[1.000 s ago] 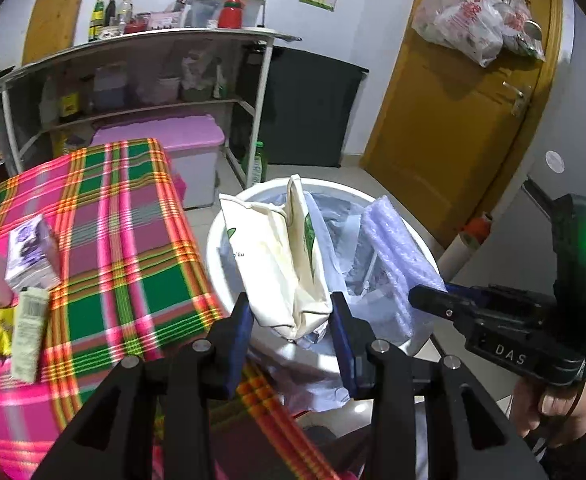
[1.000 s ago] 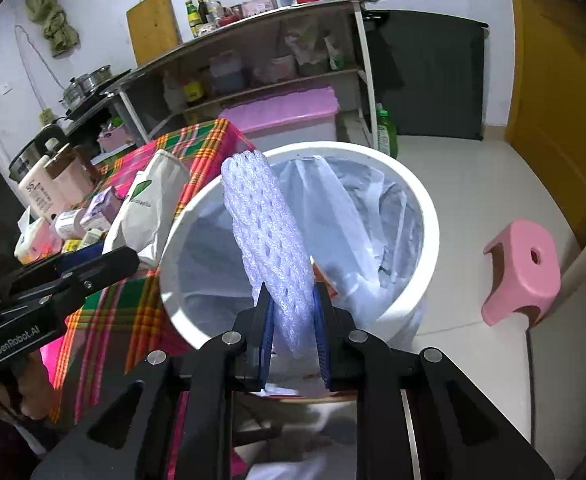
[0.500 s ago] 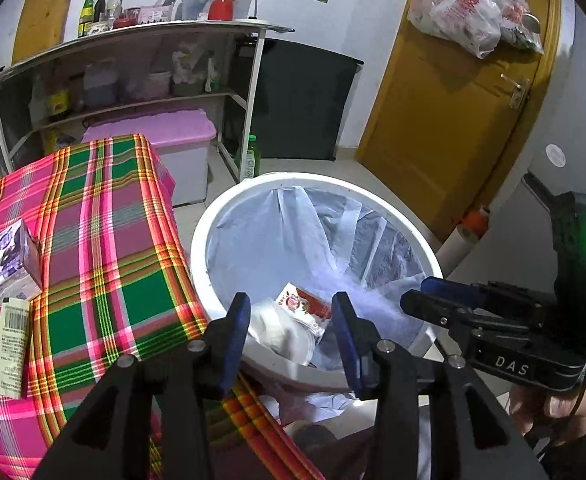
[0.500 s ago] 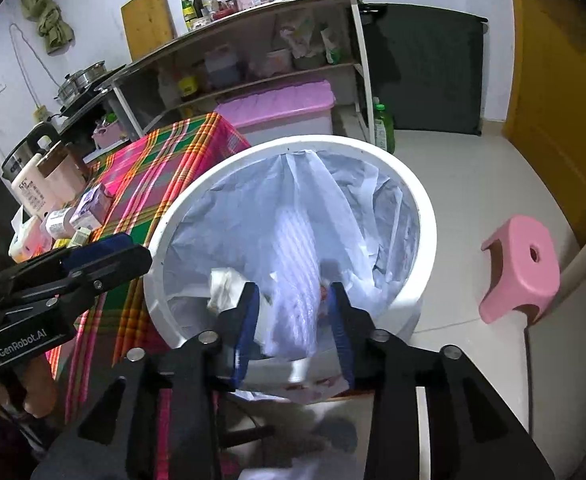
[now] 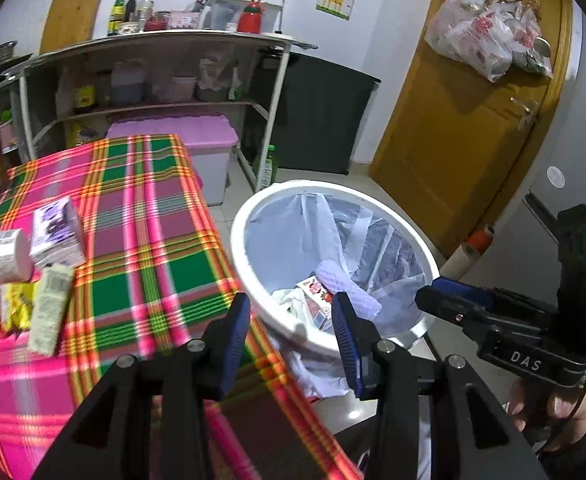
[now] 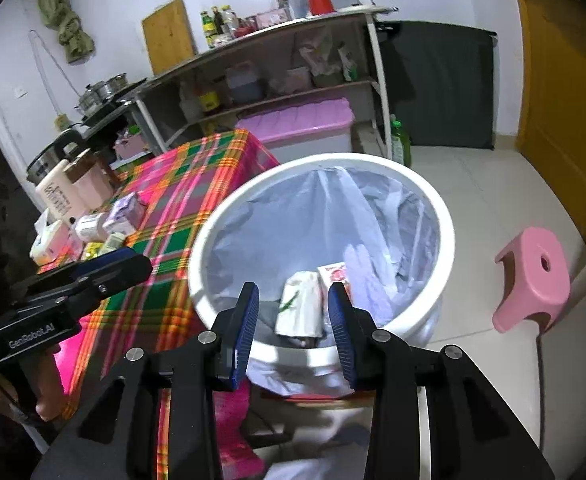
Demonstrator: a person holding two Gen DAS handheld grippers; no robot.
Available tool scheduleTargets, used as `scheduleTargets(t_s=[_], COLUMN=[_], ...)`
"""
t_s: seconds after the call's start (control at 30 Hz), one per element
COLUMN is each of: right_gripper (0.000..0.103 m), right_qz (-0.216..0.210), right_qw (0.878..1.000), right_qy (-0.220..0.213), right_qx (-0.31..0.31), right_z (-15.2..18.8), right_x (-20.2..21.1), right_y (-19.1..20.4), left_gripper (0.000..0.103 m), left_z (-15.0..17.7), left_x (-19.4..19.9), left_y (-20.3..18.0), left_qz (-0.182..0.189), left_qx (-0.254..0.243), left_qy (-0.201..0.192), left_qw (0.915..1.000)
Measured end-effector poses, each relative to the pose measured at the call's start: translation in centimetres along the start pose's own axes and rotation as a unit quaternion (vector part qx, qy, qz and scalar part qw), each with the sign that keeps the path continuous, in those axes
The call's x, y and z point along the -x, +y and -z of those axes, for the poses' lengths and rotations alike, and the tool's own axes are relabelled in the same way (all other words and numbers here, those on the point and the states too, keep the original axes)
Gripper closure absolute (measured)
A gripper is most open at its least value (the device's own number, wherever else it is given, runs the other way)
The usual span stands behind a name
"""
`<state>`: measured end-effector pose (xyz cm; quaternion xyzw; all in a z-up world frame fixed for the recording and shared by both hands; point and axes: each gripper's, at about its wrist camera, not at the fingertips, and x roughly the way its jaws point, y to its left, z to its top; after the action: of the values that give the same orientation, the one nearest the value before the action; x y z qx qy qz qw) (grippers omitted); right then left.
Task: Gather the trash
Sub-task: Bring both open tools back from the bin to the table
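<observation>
At table's left edge, light stiff purple-printed cardboard carton (image 5: 56, 232): pinch flat sides; left gripper (image 5: 291, 334), right gripper (image 6: 293, 322) both spread, empty.

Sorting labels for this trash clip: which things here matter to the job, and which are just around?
Job:
white bin
foam net and paper bag inside it
packets on the plaid table
both tools, open

Lying about:
pink stool
pink storage box
shelf bottles

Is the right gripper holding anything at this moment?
No: in the right wrist view the right gripper has its jaws spread with nothing between them, and the foam net lies inside the trash bin.
</observation>
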<state>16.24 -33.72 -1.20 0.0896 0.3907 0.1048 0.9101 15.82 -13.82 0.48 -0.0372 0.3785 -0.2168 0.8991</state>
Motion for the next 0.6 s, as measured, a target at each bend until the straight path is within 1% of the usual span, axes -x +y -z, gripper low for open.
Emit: scheduleTargets(t_s=[0.07,0.1,0.17,0.43,0.6], right_gripper=[0.066,0.066,0.066,0.065,0.065], right_qz=[-0.012,-0.014,-0.017,-0.040,-0.067], right_qw=[1.000,1.000,0.999,0.998,0.997], right_qy=[-0.009,-0.012,-0.016,-0.005,0.004], right_qx=[0.008,0.013,0.023,0.041,0.048], right_z=[0.3,0.3,0.5,1.3,1.8], right_x=[0.5,0.6,0.9,1.1,1.3], right_y=[0.9,1.2,2.1,4.8,6.3], left_gripper=[0.058,0.056,0.054,0.054,0.054], left_z=[0.4,0.6,1.0,2.4,3.3], left_x=[0.6,1.0,1.7,4.4,5.2], left_y=[0.4,0.6,1.1,2.7,3.9], left_qz=[-0.010,-0.016,-0.023,-0.052,-0.065], left_qx=[0.004,0.007,0.012,0.032,0.044], left_qy=[-0.003,-0.006,-0.010,-0.026,-0.025], left_qw=[0.9999,0.9998,0.9996,0.9978,0.9966])
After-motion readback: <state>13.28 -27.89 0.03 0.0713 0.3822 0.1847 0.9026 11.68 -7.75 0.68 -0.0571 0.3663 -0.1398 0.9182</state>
